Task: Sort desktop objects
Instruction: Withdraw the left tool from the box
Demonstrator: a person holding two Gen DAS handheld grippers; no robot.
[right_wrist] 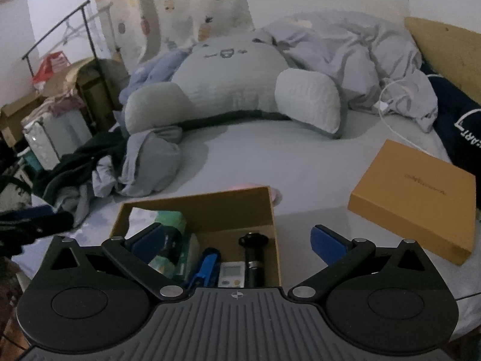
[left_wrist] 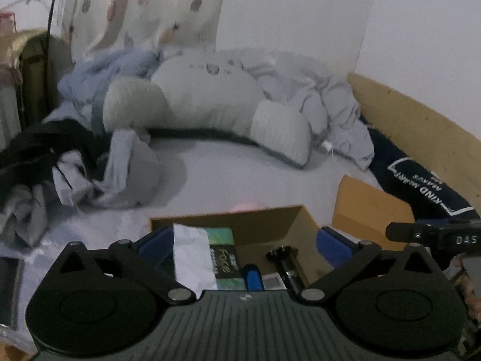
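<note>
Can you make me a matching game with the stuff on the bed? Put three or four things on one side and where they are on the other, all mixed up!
Things:
1. black cylindrical metal part
2. closed flat orange cardboard box
3. big pale green plush cushion with a stitched face
4. small white gadget with a grey screen

Places:
A. alone on the sheet, right of the open box
B. at the far end of the bed, against the crumpled bedding
C. inside the open brown cardboard box, by its right wall
D. inside the open box, between the blue tool and the black part

Pairs: 1-C, 2-A, 3-B, 4-D
</note>
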